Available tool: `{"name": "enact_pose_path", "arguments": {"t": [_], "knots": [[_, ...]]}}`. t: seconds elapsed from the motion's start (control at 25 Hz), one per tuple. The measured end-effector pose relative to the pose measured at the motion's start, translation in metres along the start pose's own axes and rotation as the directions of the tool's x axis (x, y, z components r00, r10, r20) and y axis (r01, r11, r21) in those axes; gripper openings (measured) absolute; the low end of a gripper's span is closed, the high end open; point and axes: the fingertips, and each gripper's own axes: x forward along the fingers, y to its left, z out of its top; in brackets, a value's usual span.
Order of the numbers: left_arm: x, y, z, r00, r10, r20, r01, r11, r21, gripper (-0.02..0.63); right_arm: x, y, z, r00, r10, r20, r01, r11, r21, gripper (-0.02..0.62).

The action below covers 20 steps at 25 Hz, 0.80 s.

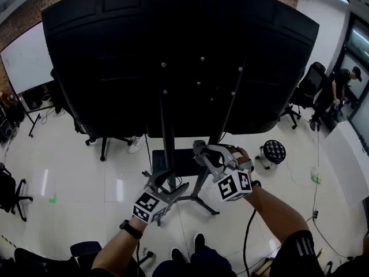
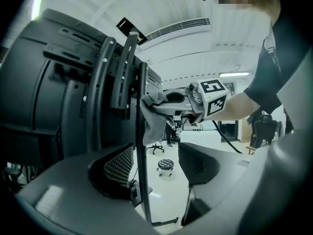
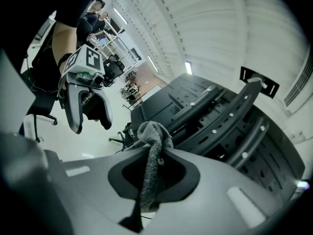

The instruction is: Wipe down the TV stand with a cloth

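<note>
The black TV [image 1: 173, 56] shows its back on a stand with dark upright poles [image 1: 168, 149]. My right gripper [image 1: 203, 153] is shut on a grey cloth [image 3: 152, 151], whose bunched top pokes out past the jaws. It holds the cloth [image 2: 155, 115] against a stand pole just under the TV. My left gripper [image 1: 168, 184] is open lower down. One thin pole [image 2: 142, 180] stands between its jaws without being clamped. In the right gripper view the left gripper [image 3: 92, 126] hangs open to the left of the cloth.
The stand's base [image 1: 199, 202] rests on a glossy white floor near my feet. A round stool [image 1: 274, 151] stands to the right. Office chairs [image 1: 101, 140] sit behind the TV, and a person [image 1: 331, 94] stands at the far right. A whiteboard [image 1: 26, 56] stands far left.
</note>
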Motion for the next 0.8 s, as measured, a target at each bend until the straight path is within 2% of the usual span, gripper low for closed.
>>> {"name": "enact_pose_path", "arguments": {"t": [0.16, 0.4, 0.52, 0.8], "knots": [[0.005, -0.005, 0.054, 1.0, 0.002, 0.028, -0.004, 0.995, 0.095, 0.31, -0.023, -0.071, 0.013, 0.996, -0.091, 0.024, 0.091, 0.996, -0.022, 0.021], [0.034, -0.018, 0.12, 0.996, -0.008, 0.086, -0.006, 0.988, 0.156, 0.308, -0.045, -0.165, 0.027, 0.979, -0.187, 0.077, 0.191, 0.981, -0.04, 0.021], [0.054, -0.021, 0.145, 0.994, 0.001, 0.11, -0.021, 0.983, 0.181, 0.31, -0.052, -0.2, 0.035, 0.971, -0.207, 0.118, 0.213, 0.976, -0.044, 0.021], [0.091, -0.029, 0.2, 0.984, 0.015, 0.178, -0.051, 0.978, 0.204, 0.307, -0.063, -0.267, 0.052, 0.957, -0.212, 0.197, 0.24, 0.961, -0.134, 0.021]]}}
